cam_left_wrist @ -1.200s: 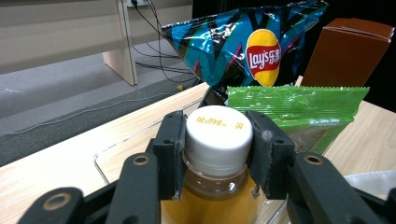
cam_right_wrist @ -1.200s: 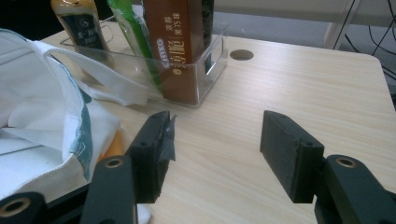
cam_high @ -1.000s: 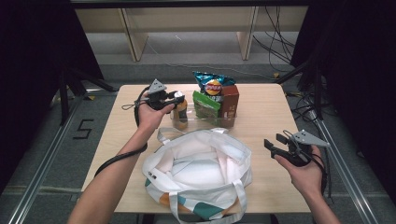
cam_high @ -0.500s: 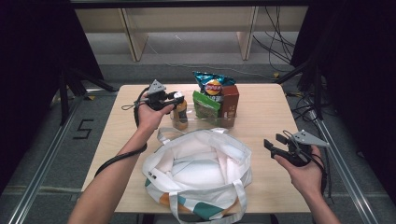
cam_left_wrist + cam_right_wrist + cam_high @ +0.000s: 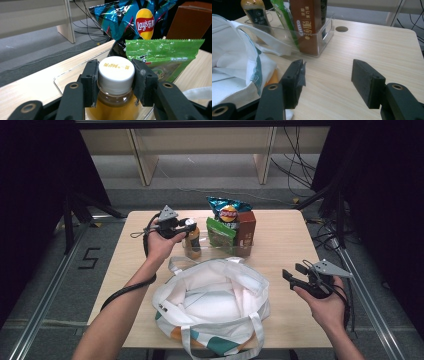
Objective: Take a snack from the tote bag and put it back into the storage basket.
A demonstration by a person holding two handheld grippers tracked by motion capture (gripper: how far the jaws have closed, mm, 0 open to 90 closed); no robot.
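My left gripper (image 5: 186, 226) (image 5: 115, 82) is shut on the white cap of a bottle (image 5: 193, 240) (image 5: 115, 75) of amber drink, which stands in a clear tray (image 5: 220, 253) (image 5: 318, 40) at the table's back middle. Behind it stand a blue crisp bag (image 5: 228, 211) (image 5: 135, 18), a green packet (image 5: 220, 235) (image 5: 162, 56) and a brown carton (image 5: 246, 230) (image 5: 305, 23). A white tote bag (image 5: 212, 305) (image 5: 234, 65) lies open in front of the tray. My right gripper (image 5: 294, 272) (image 5: 328, 77) is open above the bare table at the right.
The wooden table (image 5: 285, 240) has a round hole (image 5: 341, 29) near its back right corner. A tote handle (image 5: 259, 41) drapes against the tray's front wall. Cables (image 5: 300, 175) and shelf legs (image 5: 142, 160) stand on the floor beyond the table.
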